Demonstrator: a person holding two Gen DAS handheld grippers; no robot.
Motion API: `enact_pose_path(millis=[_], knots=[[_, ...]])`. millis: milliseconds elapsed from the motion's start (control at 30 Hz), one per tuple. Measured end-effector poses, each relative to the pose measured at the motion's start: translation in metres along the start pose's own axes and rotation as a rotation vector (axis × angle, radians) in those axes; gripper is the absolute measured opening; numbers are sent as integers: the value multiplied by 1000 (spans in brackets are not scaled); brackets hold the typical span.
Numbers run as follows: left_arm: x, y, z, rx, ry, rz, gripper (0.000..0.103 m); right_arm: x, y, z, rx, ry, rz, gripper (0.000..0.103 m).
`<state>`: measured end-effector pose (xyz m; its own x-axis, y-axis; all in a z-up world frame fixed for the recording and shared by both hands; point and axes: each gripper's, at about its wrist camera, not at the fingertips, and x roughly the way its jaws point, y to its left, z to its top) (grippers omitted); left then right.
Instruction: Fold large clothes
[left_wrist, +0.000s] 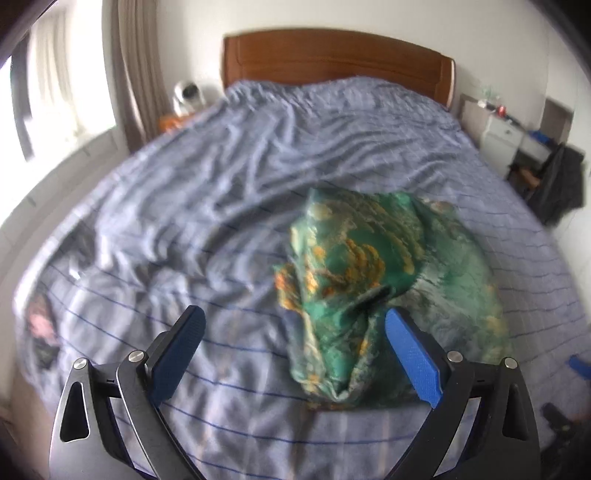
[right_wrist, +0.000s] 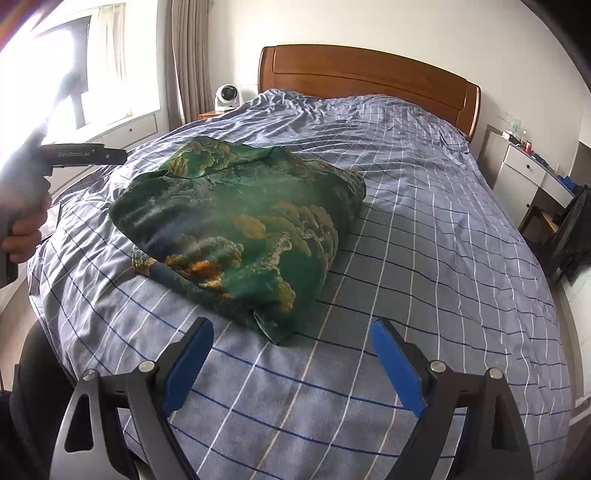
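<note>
Blue-padded jaws of the right gripper (right_wrist: 291, 363) stand wide apart with nothing between them, poised above the checked duvet (right_wrist: 424, 229) just short of the garment's near corner. Likewise the left gripper (left_wrist: 295, 350) is spread wide and empty; the near edge of the cloth shows in the gap between its pads, though neither pad appears to press on it.

Lying near the middle of the bed is the green garment (right_wrist: 240, 225), a silky piece printed with gold and orange, gathered into a loose, puffy bundle rather than a flat packet. By that look, a fold has just been laid and let go, and the job seems partly done at best. Next comes choosing two edges or corners, pinching only the top layer and carrying it over evenly.

On the left tool's dark handle (right_wrist: 83, 154), seen from the right wrist, is pale lettering, too blurred to read.
</note>
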<state>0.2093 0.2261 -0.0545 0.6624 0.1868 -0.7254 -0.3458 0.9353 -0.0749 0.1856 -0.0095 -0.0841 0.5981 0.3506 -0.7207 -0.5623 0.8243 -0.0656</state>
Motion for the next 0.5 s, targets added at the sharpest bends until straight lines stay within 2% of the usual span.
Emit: enact_pose_path(millis=[67, 167, 200, 267, 367, 467, 500], knots=[[4, 16, 7, -71, 40, -115, 98, 0, -4, -3, 12, 8, -1, 90], [23, 36, 25, -170, 143, -319, 98, 4, -13, -7, 50, 27, 9, 90], [30, 38, 32, -179, 164, -353, 98, 7, -18, -8, 76, 38, 18, 90], [42, 35, 41, -173, 188, -381, 98, 11, -24, -8, 117, 50, 38, 90], [75, 26, 50, -172, 273, -421, 98, 16, -32, -3, 181, 55, 76, 90], [116, 24, 44, -191, 364, -386, 98, 22, -37, 5, 216, 53, 112, 90], [130, 25, 37, -184, 400, -352, 98, 24, -40, 9, 225, 53, 126, 90]])
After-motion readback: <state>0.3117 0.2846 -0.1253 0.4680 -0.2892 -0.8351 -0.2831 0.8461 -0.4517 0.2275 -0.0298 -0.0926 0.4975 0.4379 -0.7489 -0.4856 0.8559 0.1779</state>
